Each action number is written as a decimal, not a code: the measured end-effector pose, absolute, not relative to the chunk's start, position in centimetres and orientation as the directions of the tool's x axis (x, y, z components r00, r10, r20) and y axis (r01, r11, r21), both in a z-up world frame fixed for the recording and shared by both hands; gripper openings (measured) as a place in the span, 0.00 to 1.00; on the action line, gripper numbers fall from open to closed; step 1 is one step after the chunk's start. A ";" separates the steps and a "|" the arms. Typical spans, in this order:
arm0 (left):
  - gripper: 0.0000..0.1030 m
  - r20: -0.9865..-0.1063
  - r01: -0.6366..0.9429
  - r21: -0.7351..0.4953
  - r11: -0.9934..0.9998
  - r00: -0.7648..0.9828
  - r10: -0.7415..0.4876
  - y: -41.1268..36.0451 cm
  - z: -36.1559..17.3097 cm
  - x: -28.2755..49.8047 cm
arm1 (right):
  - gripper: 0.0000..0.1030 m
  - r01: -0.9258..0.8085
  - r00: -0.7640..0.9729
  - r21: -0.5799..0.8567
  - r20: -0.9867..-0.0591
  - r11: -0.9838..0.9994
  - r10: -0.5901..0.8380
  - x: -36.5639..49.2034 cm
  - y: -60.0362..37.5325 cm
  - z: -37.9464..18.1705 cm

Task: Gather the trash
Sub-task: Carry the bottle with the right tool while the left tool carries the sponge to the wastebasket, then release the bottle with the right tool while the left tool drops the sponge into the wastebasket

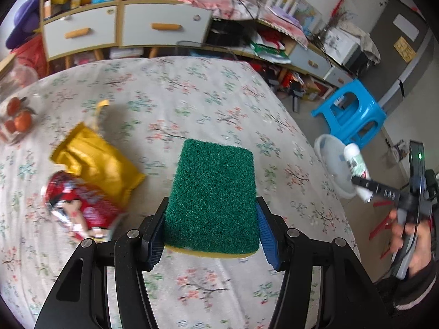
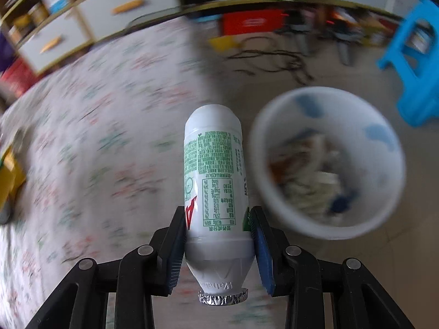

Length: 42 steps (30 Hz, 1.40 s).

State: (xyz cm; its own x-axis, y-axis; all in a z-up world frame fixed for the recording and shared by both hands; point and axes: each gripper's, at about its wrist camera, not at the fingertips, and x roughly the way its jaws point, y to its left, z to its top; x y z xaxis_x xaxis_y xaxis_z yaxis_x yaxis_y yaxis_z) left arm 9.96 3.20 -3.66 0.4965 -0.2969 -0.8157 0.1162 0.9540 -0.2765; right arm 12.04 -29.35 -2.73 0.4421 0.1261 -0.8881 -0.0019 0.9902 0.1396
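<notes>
Sponge [image 1: 212, 200] clamped in left gripper [image 1: 211, 227] over the table's near edge. Right gripper [image 2: 218, 244] pinches bottle [image 2: 215, 181], foil cap toward camera (base-first for dropping), past the table's right edge beside the bin [image 2: 326, 161].

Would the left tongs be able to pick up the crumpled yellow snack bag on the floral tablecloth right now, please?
Probably not yet. The left tongs are shut on a green-and-yellow scouring sponge, so they have no free grip. The yellow snack bag itself lies uncovered on the floral tablecloth, beside a red wrapper.
</notes>
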 end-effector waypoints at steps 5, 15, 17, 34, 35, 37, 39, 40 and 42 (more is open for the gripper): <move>0.59 -0.818 0.181 -0.249 0.951 0.486 -0.307 -0.4 -3.8 10.2 | 0.39 0.139 0.449 0.153 -0.890 0.978 0.075 12.8 -36.1 -3.2; 0.59 -0.821 0.291 -0.235 0.928 0.451 -0.349 -8.2 -4.3 12.4 | 0.64 0.261 0.449 0.236 -0.888 0.936 0.098 13.5 -41.5 -4.8; 0.59 -0.823 0.317 -0.229 0.920 0.441 -0.357 -10.0 -4.4 12.9 | 0.64 0.281 0.458 0.253 -0.883 0.926 0.102 13.1 -42.1 -4.5; 0.59 -0.819 0.488 -0.203 0.849 0.391 -0.420 -24.2 -5.7 16.8 | 0.66 0.322 0.463 0.130 -0.886 0.938 -0.036 9.1 -45.7 -1.8; 0.59 -0.816 0.492 -0.199 0.848 0.396 -0.421 -24.6 -5.6 16.9 | 0.66 0.327 0.464 0.130 -0.885 0.936 -0.039 9.1 -46.0 -1.8; 0.60 -0.806 0.512 -0.192 0.837 0.404 -0.432 -25.5 -5.5 17.4 | 0.66 0.339 0.464 0.142 -0.885 0.930 -0.034 9.0 -46.5 -1.8; 0.65 -0.801 0.539 -0.189 0.821 0.398 -0.446 -26.2 -5.6 17.7 | 0.66 0.348 0.465 0.157 -0.885 0.924 -0.024 8.9 -47.0 -1.8; 0.75 -0.811 0.535 -0.173 0.827 0.399 -0.428 -26.6 -5.7 17.9 | 0.67 0.351 0.465 0.160 -0.885 0.923 -0.023 8.9 -47.0 -1.7; 0.89 -0.819 0.514 -0.131 0.847 0.426 -0.385 -26.8 -5.7 17.9 | 0.67 0.355 0.468 0.164 -0.884 0.920 -0.023 8.9 -47.1 -1.6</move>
